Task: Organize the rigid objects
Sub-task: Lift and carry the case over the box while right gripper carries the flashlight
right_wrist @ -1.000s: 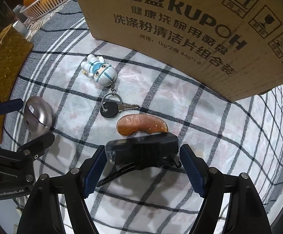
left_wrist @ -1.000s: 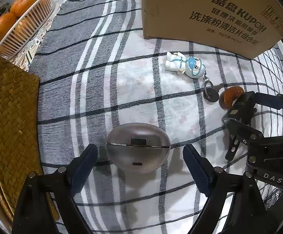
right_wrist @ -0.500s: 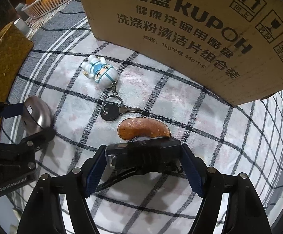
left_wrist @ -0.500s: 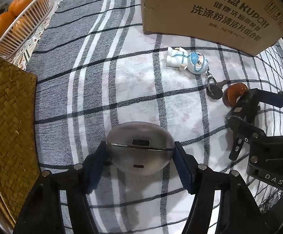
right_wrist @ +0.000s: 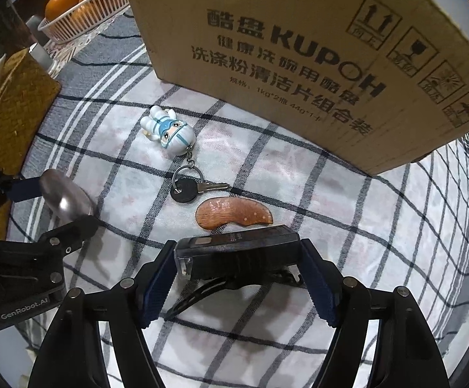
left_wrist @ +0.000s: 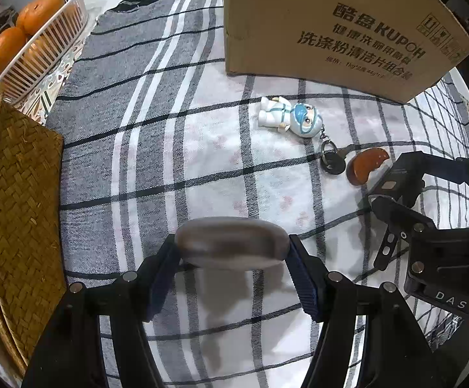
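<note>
My left gripper (left_wrist: 231, 270) is shut on a grey oval case (left_wrist: 231, 242) and holds it above the checked cloth, its shadow below it. The case also shows in the right wrist view (right_wrist: 64, 197). My right gripper (right_wrist: 237, 278) is shut on a black bike light (right_wrist: 237, 255) with a strap hanging under it, just off the cloth. The light also shows in the left wrist view (left_wrist: 396, 187). On the cloth lie a small astronaut figure keychain (right_wrist: 169, 134) with a black key (right_wrist: 186, 190) and a brown wooden kidney-shaped piece (right_wrist: 231, 216).
A large cardboard box (right_wrist: 299, 48) stands at the back. A white basket of oranges (left_wrist: 34, 51) sits at the far left. A woven straw tray (left_wrist: 11, 200) lies along the left edge. The checked cloth (left_wrist: 169, 148) covers the round table.
My left gripper closed on the grey case and lifted it off the cloth. My right gripper closed on the bike light and raised it slightly.
</note>
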A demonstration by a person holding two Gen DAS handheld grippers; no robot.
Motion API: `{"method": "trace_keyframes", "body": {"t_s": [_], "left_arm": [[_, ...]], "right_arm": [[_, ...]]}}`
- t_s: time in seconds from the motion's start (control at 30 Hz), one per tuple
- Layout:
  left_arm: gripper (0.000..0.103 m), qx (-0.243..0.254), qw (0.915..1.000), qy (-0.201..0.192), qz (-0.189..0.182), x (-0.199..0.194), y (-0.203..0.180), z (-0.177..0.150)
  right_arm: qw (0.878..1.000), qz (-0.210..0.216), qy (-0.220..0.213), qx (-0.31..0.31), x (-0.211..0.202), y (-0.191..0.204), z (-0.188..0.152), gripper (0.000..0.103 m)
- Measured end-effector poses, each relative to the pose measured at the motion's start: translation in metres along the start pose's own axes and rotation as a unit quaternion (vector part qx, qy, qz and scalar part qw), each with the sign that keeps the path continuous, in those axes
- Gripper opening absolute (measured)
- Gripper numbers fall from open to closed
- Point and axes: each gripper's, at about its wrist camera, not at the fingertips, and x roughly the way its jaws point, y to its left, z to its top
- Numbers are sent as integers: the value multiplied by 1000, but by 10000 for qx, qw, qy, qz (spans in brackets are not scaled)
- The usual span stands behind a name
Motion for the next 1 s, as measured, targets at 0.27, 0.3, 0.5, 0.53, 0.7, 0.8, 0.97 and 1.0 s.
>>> {"method": "trace_keyframes", "body": {"t_s": [0.27, 0.3, 0.5, 0.53, 0.7, 0.8, 0.97, 1.0], "left_arm": [[65, 34, 10000, -53, -15, -8, -7, -1], [65, 40, 10000, -77, -16, -9, -7, -1], [65, 71, 9996, -271, -34, -24, -10, 8], [65, 85, 9995, -317, -18, -27, -11, 9], [65, 133, 9984, -547, -9, -45, -15, 20], [65, 115, 9972, -732, -29, -59, -13, 21], [65, 158, 9954, -941, -77, -79, -14, 27], [65, 169, 9950, -981, -75, -83, -16, 28]], "right_arm": [[10000, -30, -43, 21, -20, -6, 0, 74], [10000, -30, -51, 26, -22, -8, -1, 74], [9999, -35, -134, 65, -34, -16, -1, 74], [9998, -40, -168, 78, -38, -17, -1, 74], [9993, -51, -325, 174, -53, -24, 2, 74], [9987, -75, -436, 251, -65, -29, 5, 74], [9969, -73, -683, 373, -87, -36, 10, 74], [9964, -72, -751, 387, -92, -37, 11, 74]]}}
